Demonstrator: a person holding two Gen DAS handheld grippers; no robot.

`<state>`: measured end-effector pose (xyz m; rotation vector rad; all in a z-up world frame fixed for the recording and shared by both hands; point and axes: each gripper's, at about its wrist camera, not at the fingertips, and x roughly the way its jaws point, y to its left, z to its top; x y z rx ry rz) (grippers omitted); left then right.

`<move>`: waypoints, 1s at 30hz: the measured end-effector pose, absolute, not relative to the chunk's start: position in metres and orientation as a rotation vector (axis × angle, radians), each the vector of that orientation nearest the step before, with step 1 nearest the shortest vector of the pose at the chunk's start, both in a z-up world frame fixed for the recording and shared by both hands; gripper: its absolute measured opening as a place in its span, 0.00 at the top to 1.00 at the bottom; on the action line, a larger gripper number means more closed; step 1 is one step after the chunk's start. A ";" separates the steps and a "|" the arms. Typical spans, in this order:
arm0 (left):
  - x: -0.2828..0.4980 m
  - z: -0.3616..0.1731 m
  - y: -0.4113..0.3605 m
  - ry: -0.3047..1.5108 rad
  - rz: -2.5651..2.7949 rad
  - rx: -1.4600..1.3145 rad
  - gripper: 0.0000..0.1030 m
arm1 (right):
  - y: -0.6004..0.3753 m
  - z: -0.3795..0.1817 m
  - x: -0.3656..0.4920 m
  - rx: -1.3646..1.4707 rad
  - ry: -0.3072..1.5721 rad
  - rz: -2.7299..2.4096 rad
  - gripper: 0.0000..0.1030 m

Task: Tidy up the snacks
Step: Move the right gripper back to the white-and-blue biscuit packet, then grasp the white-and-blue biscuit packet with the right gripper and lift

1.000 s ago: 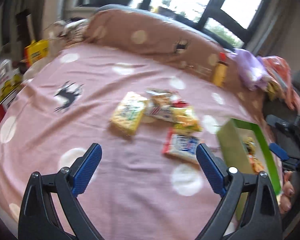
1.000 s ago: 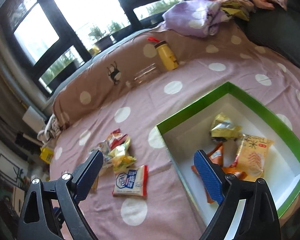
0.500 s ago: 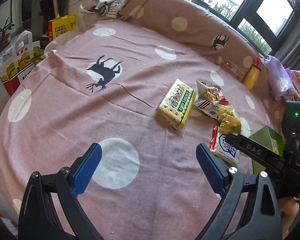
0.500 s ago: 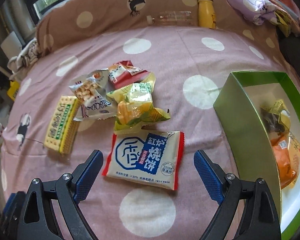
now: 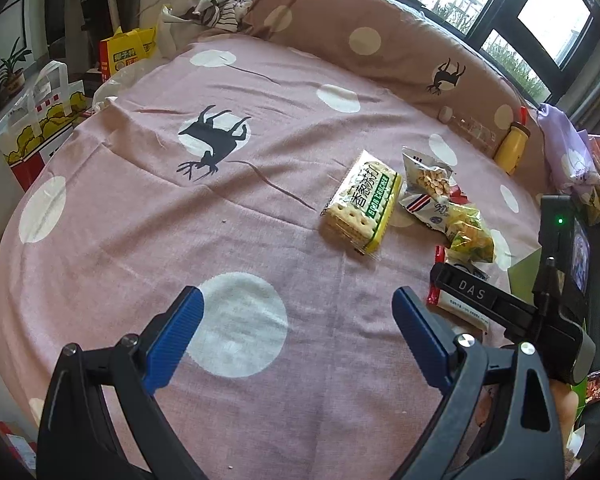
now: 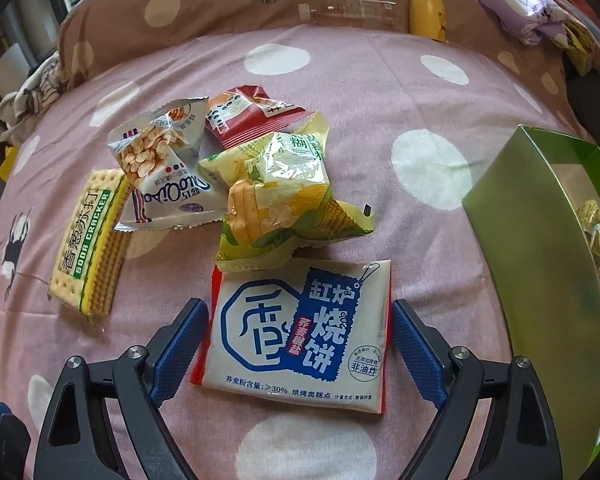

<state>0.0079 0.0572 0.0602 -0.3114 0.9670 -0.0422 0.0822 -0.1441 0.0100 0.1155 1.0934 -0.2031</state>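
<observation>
Pink polka-dot bedspread (image 6: 340, 80) with loose snacks. Right gripper (image 6: 300, 344) straddling white-and-blue biscuit packet (image 6: 300, 332): jaws just closing in, pads beside its two side edges, contact not discernible. Above it, yellow corn-snack bag (image 6: 284, 196), white peanut bag (image 6: 168, 172), red packet (image 6: 248, 116); soda cracker pack (image 6: 88, 248) to the left. Green box (image 6: 540, 280) at right, holding further snacks. Left gripper (image 5: 296, 336) apart and empty above bare bedspread, near the cracker pack.
</observation>
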 end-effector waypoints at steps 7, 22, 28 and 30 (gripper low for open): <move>0.008 0.058 0.059 0.978 -0.033 -0.317 0.07 | -0.135 0.018 0.062 0.144 1.099 -0.050 0.38; 0.008 0.055 0.066 1.016 -0.050 -0.354 0.07 | -0.142 0.037 0.019 0.327 1.094 0.167 0.21; 0.011 0.044 0.039 1.134 -0.229 -0.349 0.20 | -0.161 0.037 0.022 0.516 1.069 0.199 0.21; 0.008 0.043 0.029 1.152 -0.256 -0.332 0.33 | -0.161 0.033 0.024 0.557 1.083 0.228 0.22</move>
